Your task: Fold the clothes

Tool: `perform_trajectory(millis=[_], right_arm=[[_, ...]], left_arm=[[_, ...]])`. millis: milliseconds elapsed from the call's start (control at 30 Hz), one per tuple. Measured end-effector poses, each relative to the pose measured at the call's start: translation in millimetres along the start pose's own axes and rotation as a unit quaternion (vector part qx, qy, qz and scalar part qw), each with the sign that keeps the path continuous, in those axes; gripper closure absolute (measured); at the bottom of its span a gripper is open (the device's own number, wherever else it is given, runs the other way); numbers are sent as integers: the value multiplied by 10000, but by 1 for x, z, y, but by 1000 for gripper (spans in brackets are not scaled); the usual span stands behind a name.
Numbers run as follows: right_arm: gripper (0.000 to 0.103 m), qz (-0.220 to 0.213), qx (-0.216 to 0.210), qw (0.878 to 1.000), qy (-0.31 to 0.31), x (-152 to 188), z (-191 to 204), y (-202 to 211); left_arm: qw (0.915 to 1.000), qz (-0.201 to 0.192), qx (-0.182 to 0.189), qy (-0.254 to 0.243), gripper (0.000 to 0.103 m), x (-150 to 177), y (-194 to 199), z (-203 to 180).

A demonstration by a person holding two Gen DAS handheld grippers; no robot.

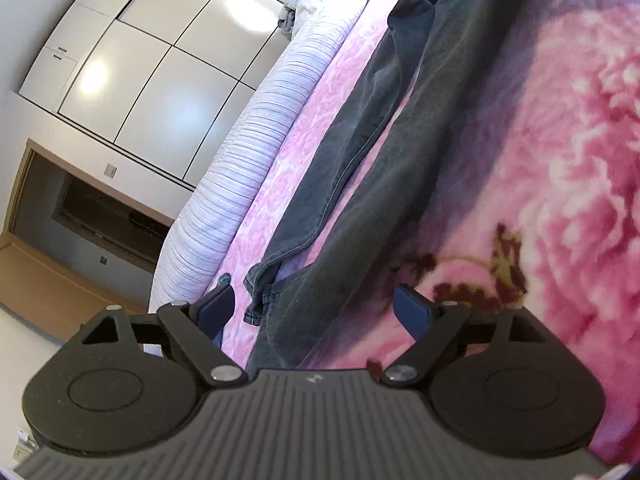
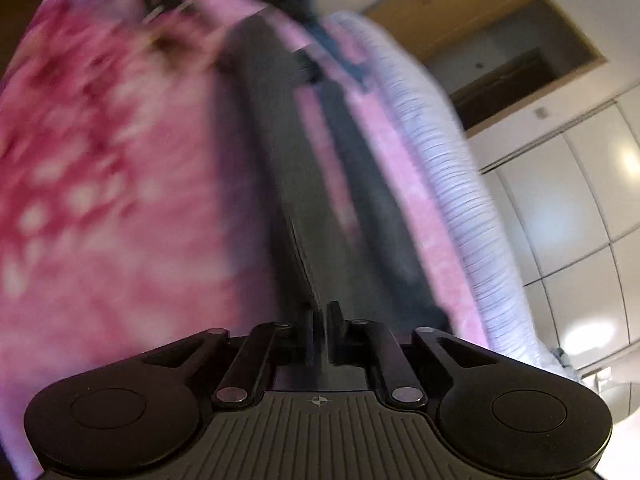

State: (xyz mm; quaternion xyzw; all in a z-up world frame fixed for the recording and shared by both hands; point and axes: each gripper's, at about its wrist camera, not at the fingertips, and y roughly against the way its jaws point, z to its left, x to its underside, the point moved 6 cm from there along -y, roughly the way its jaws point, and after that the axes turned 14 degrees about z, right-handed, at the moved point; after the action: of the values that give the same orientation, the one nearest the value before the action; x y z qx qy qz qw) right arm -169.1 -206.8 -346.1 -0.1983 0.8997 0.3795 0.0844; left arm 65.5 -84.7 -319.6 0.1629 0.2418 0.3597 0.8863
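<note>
On pink bedspread (image 1: 560, 160), dark jeans (image 1: 360, 184), left hand-held gripper (image 1: 316, 308) spread apart, right hand-held gripper (image 2: 320, 328) blurred, pinching jeans

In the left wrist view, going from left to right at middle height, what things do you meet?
White wardrobe doors → striped lilac quilt roll → pale pink sheet → dark jeans → pink floral blanket.

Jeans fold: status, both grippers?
Left gripper open, over the jeans hem. Right gripper shut on jeans fabric; view blurred. Jeans flat on pink floral blanket. Nothing in the way.
</note>
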Motion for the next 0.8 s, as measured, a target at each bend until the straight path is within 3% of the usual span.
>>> perform_trajectory(millis=[67, 133, 200, 333, 400, 500, 567, 700, 800], right_arm=[[99, -110, -491, 9939, -983, -6, -48, 3], [99, -146, -1063, 9731, -2040, -4, -93, -2], [99, -136, -1599, 9390, -3041, -1, -137, -14], [99, 182, -2521, 8556, -4517, 21, -196, -67], [99, 341, -2608, 8354, -4825, 40, -209, -88], [99, 493, -2646, 8187, -5073, 53, -212, -109], [99, 491, -2554, 8214, -5076, 56, -213, -116], [98, 415, -2505, 8176, -5168, 75, -194, -115], [98, 410, -2605, 8050, -5315, 85, -180, -104]], left_arm=[[9999, -79, -84, -49, 17, -2, -2, 1], [9994, -237, -208, -131, 16, -7, -7, 2], [9991, -319, -198, -213, 15, -16, -14, -1], [9978, -408, -264, -450, 15, -41, -40, -10], [9977, -328, -302, -517, 15, -52, -58, -8], [9987, -239, -56, -438, 15, -63, -75, -1], [9985, -312, 195, -398, 15, -65, -71, 1], [9915, -664, -2, -1118, 15, -65, -58, -19], [9864, -696, -90, -1489, 17, -69, -69, -37]])
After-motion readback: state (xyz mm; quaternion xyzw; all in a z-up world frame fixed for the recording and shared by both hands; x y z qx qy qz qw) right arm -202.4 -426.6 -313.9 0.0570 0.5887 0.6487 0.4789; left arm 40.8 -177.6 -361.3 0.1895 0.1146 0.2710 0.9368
